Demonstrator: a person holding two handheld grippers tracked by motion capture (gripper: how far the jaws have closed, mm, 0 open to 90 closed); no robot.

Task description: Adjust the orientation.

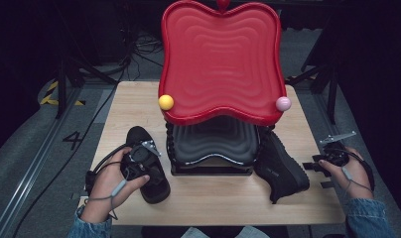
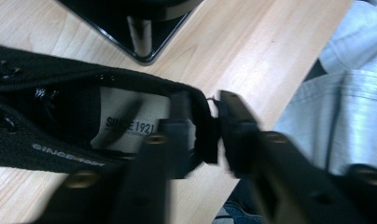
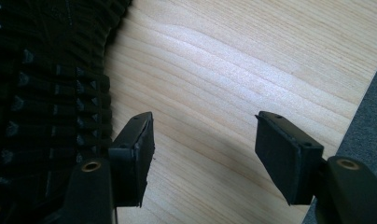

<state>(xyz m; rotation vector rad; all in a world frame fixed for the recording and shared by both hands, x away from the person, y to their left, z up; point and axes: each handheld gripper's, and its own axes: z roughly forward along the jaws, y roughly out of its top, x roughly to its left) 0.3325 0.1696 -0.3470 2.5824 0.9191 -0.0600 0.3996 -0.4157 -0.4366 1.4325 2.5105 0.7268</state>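
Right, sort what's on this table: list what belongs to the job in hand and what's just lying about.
In the job:
- left shoe, black, its heel collar between the left gripper's jaws
- right shoe, tipped on its side beside the open right gripper
- red-and-black shoe rack, probably

Just lying about:
- yellow knob and pink knob, parts of the rack
- floor cables

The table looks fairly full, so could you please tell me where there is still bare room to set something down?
The wooden table has a bare strip along its near edge, between the left shoe and the right shoe. The far-left corner, beside the red tray, is also bare. The middle is crowded: the black stand sits close between both shoes.
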